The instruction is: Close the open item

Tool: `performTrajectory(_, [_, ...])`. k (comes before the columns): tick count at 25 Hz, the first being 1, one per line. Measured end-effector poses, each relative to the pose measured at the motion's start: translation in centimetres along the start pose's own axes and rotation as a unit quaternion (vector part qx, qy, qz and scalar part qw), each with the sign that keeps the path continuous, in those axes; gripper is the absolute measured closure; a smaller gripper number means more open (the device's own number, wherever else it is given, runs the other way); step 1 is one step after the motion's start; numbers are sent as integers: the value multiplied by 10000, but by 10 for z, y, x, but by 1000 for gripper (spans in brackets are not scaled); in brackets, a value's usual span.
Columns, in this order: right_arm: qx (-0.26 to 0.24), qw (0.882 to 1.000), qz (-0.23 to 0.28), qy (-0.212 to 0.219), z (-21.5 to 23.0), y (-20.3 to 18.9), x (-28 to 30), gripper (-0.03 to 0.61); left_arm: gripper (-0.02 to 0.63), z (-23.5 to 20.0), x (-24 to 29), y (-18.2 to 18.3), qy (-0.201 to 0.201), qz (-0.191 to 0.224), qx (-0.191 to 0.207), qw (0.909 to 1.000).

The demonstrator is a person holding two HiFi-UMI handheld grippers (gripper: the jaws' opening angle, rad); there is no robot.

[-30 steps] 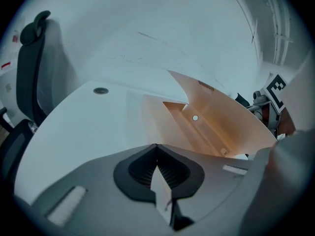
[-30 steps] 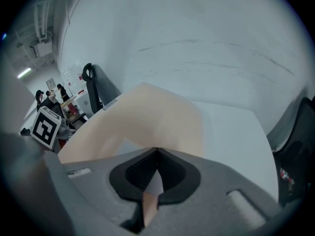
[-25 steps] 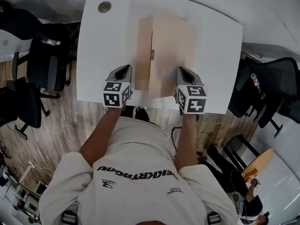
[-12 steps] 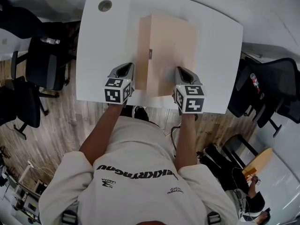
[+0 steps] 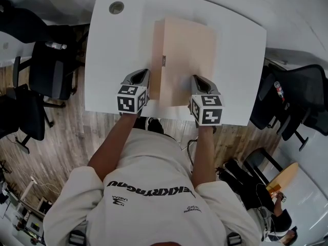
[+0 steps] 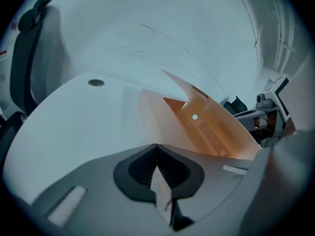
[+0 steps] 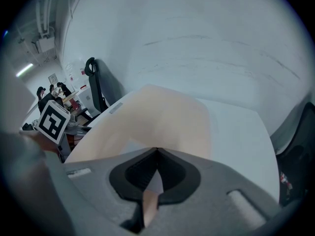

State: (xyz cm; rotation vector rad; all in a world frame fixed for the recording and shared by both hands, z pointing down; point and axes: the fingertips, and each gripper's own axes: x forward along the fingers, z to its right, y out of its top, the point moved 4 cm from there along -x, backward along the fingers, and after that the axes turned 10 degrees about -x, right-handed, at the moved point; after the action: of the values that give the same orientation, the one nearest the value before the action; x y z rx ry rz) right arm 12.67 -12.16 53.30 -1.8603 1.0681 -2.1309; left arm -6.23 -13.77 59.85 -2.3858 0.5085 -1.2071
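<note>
White rectangular table, pale peach flat rectangular box lying mid-table, long side running 12 to 6 o'clock. Box not shut: its hinged lid covers most of it, and a strip of the base shows along the 9 o'clock side. Small dark mark at the lid's left edge, too small to tell what.

Left gripper sits at 7 o'clock of the box, just beside its near left corner. Left gripper view: left gripper jaws pressed together at the tips, nothing between them. Ahead at 1 o'clock the lid stands tilted up, orange inner side showing, small white round dot on it.

Right gripper at 5 o'clock of the box, at the near right corner of the lid; contact can't be told. Right gripper view: right gripper jaws also closed tip to tip, empty, pale lid right ahead at 12 o'clock. Left gripper's marker cube shows at 9 o'clock.

Round grey cable grommet at the table's 11 o'clock corner, well apart from the box. Black office chairs on the wooden floor at 9 o'clock, more at 3 o'clock.
</note>
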Motion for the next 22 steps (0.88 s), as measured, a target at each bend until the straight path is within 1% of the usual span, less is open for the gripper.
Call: performTrajectory(22, [-109,9997,-119,173,-13,-1,10,578,614,-4,1,2,-23,-2,-9,10000])
